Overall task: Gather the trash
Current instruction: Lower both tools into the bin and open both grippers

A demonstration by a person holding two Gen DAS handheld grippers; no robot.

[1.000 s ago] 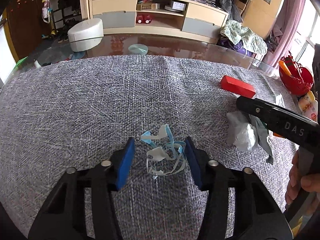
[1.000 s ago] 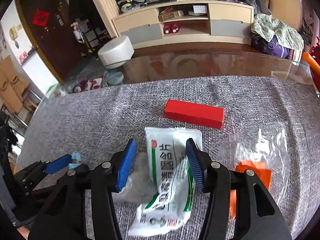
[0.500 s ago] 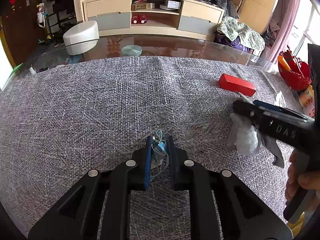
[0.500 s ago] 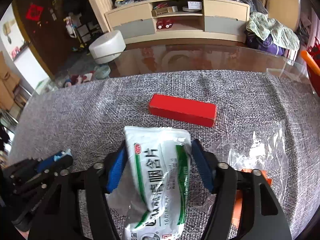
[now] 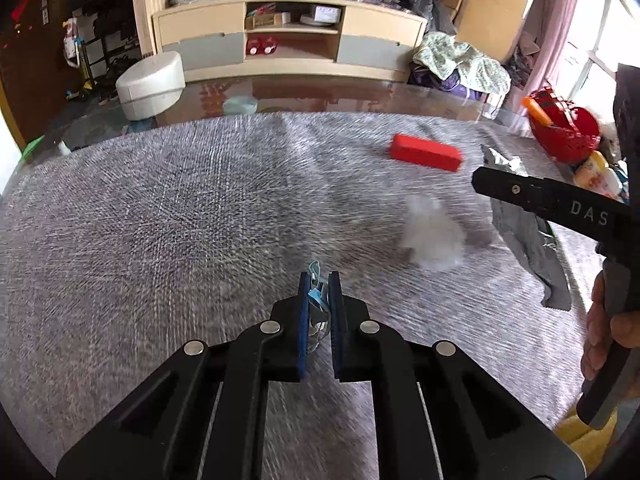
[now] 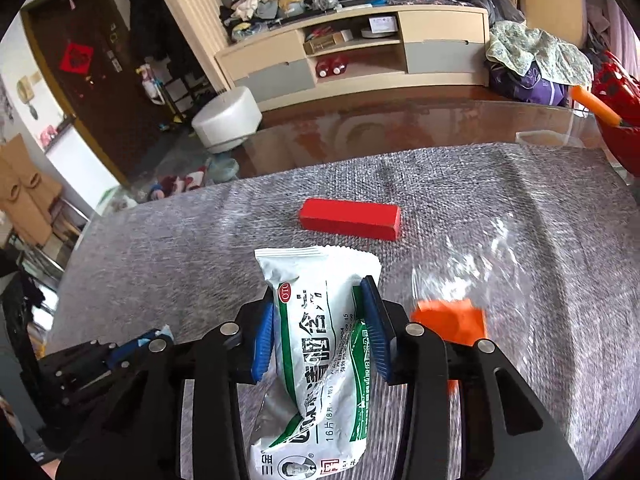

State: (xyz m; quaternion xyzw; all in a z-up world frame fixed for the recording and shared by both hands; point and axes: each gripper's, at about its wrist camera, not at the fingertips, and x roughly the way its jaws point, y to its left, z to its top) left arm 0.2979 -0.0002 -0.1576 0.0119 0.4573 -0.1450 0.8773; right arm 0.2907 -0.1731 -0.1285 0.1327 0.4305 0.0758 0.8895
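Observation:
My left gripper (image 5: 319, 280) is shut on a small tangle of light blue and white plastic strips (image 5: 315, 276), held just above the grey cloth. My right gripper (image 6: 320, 292) is shut on a white and green medicine packet (image 6: 320, 320), lifted off the cloth; it shows from the side at the right of the left wrist view (image 5: 544, 196). A crumpled white wrapper (image 5: 432, 236) lies on the cloth between the two grippers. A clear plastic bag with an orange piece (image 6: 448, 320) lies to the right of my right gripper.
A red box (image 6: 350, 218) lies on the grey tablecloth (image 5: 160, 220) toward the far side. A red basket (image 5: 564, 132) stands at the table's far right. A grey foil scrap (image 5: 536, 248) lies under my right gripper. A glass table edge runs behind the cloth.
My left gripper closed on the blue and white strips and lifted them. My right gripper closed on the medicine packet and raised it off the cloth.

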